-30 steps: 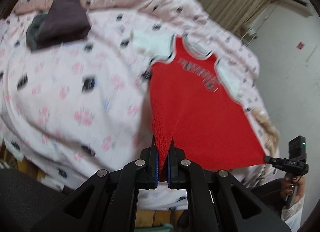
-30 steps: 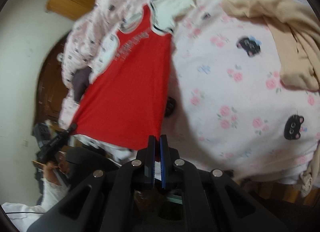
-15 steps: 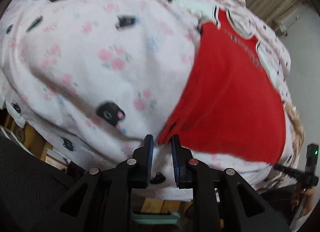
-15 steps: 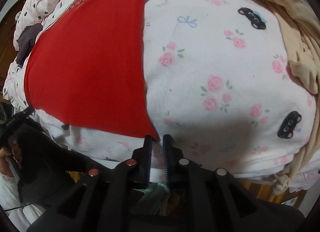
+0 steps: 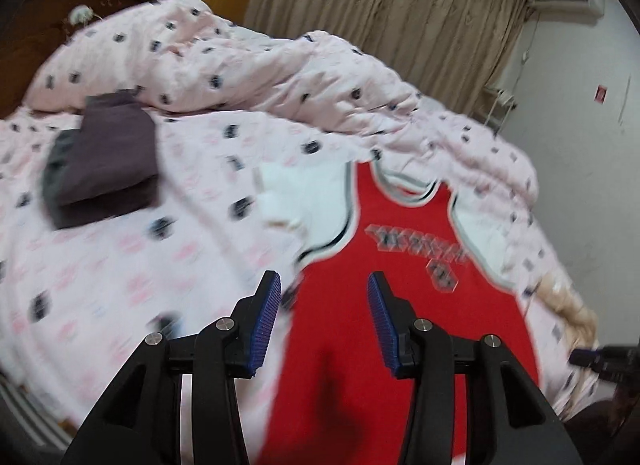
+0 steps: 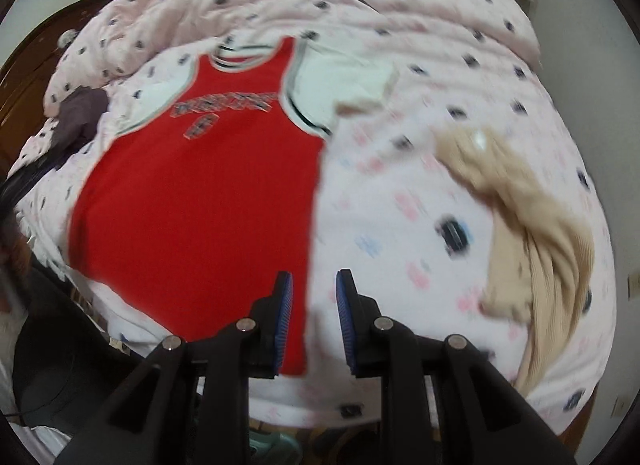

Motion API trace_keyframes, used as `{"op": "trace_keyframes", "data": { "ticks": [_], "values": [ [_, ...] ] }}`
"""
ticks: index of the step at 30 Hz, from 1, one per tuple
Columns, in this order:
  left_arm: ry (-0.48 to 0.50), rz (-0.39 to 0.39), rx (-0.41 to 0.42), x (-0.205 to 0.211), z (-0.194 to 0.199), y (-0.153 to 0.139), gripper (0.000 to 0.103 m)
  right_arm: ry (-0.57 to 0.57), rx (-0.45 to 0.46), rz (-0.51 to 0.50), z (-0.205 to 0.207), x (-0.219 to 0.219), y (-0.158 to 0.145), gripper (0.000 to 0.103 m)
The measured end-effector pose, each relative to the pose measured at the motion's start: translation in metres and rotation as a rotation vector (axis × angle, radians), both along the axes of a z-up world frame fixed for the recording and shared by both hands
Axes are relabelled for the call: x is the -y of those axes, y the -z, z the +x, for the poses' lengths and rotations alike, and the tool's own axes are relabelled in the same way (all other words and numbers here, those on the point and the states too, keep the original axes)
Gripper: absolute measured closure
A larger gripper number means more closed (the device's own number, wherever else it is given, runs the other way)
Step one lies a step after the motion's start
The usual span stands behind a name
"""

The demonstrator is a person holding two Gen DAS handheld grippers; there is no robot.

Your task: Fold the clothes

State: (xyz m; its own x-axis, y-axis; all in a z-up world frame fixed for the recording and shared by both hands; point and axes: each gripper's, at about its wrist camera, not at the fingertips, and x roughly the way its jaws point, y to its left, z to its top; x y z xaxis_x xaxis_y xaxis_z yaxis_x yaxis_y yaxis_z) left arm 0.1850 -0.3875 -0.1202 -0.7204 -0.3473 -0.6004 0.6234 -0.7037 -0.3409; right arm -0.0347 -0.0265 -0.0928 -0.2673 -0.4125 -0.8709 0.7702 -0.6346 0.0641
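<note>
We're looking at the red jersey (image 5: 400, 325) lying spread flat on the bed (image 5: 120, 273), hem at the near edge, collar toward the bunched quilt (image 5: 240, 61). Our left hand-held gripper (image 5: 324, 317) is hovering with jaws apart, just been opening, nothing pinched. Our right hand-held gripper (image 6: 314, 319) is gaping too, just been widening, the jersey's hem corner below it, unpinched. We're seeing folded dark clothes (image 5: 104, 169) toward the left edge and a beige garment (image 6: 532, 225) toward the right.
</note>
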Motion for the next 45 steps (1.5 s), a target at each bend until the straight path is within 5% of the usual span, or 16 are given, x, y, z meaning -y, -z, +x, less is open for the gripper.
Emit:
{"op": "trace_keyframes", "data": {
  "ticks": [8,16,22,28,33,45],
  "values": [
    [-0.013,0.326,-0.101,0.078,-0.050,0.039,0.062,-0.113,-0.035,0.030,-0.003,0.087,-0.024,0.079],
    [-0.107,0.510,-0.124,0.118,-0.055,0.090,0.063,-0.211,-0.081,0.032,-0.004,0.181,-0.041,0.079],
    [-0.140,0.568,-0.148,0.132,-0.062,0.102,0.063,-0.251,-0.091,0.047,-0.003,0.222,-0.038,0.079],
    [-0.207,0.682,-0.257,0.148,-0.053,0.116,0.063,-0.261,-0.079,0.071,-0.009,0.244,-0.026,0.079],
    [-0.287,0.759,-0.325,0.157,-0.038,0.131,0.092,-0.279,-0.076,0.074,-0.014,0.272,-0.027,0.079],
    [-0.328,0.715,-0.347,0.152,-0.037,0.127,0.099,-0.372,0.027,0.113,-0.004,0.424,-0.028,0.079]
  ]
}}
